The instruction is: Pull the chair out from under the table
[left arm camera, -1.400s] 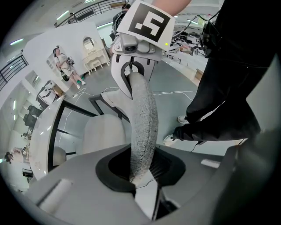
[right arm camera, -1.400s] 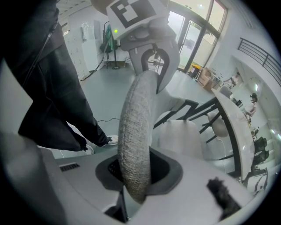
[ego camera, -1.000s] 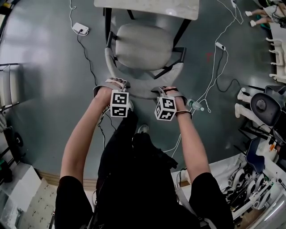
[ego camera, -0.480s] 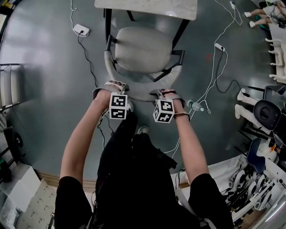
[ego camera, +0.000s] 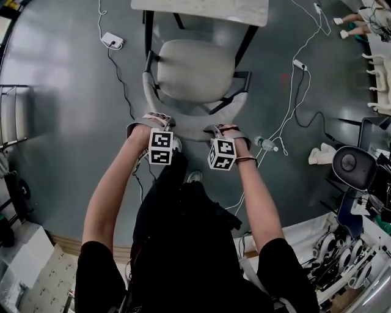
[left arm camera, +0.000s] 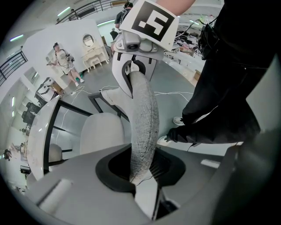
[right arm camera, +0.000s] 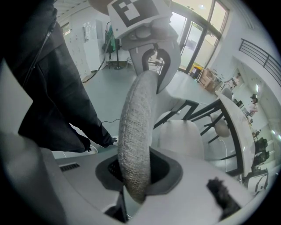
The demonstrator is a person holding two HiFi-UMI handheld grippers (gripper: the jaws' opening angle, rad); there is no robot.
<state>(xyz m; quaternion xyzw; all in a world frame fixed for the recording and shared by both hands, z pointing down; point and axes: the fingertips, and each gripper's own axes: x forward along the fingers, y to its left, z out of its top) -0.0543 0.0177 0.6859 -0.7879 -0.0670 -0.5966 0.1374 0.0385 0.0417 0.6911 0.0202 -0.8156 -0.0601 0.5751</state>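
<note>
Quick count: one chair (ego camera: 195,70), one desk (ego camera: 201,11), two hand-held grippers (ego camera: 157,117) (ego camera: 220,128), one bottle (ego camera: 267,144), and I think two white power bricks (ego camera: 111,40) (ego camera: 299,63), though they're tiny from up here.

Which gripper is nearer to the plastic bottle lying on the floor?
Right. The right gripper clamps the chair backrest with the bottle on the floor close to its outer side; the left gripper clamps the same backrest farther along, away from the bottle.

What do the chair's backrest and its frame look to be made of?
Backrest: grey woven fabric, likely over padding, judging by its coarse, nubby weave and rounded edge. Frame: thin black bars, matte, probably painted metal; the look alone cannot confirm it.
</note>
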